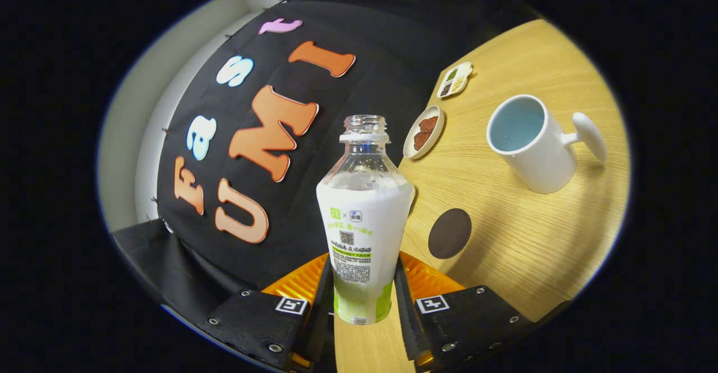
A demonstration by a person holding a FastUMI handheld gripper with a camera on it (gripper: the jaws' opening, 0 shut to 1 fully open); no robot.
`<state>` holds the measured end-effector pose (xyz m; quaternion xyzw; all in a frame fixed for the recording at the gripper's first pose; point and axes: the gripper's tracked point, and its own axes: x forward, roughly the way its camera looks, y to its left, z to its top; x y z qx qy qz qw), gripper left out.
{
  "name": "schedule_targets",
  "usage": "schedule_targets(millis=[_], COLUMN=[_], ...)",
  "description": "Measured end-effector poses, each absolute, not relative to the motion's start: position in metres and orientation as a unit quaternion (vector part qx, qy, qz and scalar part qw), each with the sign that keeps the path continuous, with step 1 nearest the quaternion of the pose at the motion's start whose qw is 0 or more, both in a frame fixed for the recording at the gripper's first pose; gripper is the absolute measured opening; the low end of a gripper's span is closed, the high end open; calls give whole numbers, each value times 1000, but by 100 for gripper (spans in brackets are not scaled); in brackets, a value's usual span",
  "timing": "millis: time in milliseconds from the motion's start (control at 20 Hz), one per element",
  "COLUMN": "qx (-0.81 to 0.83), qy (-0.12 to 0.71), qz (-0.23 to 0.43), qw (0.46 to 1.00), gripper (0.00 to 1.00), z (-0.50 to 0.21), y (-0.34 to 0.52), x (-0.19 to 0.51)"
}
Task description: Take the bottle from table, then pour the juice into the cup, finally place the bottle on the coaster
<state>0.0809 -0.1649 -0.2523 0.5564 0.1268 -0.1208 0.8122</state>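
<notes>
Bottle (362, 221) clamped in claw (362, 305), uncapped, held tilted above bench (505, 233).
Neck is to be swung over cup (530, 143) beyond coaster (449, 233), tipped slowly; grip kept firm.

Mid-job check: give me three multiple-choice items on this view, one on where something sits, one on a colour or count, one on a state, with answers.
1. Where is the coaster?
A. Under the cup
B. On the table between the bottle and the cup
C. On a dish

2. What colour is the cup outside?
A. White
B. Red
C. Black

3. What is the state of the bottle?
A. Capped, lying down
B. Uncapped, held between the tool's fingers
C. Standing on the coaster

Answers:
1 B, the dark round coaster lies bare between them.
2 A, its wall and handle are white.
3 B, its neck is open and the tool grips its lower body on both sides.
</notes>
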Motion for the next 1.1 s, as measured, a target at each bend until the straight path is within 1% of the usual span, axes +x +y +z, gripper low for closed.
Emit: schedule_targets(millis=[500, 850, 1100], qx=[644, 721, 751], qy=[113, 69, 59], qz=[-141, -149, -146], qw=[743, 673, 642], gripper=[56, 56, 56], z=[-265, -269, -264], y=[-185, -198, -196], x=[77, 74, 73])
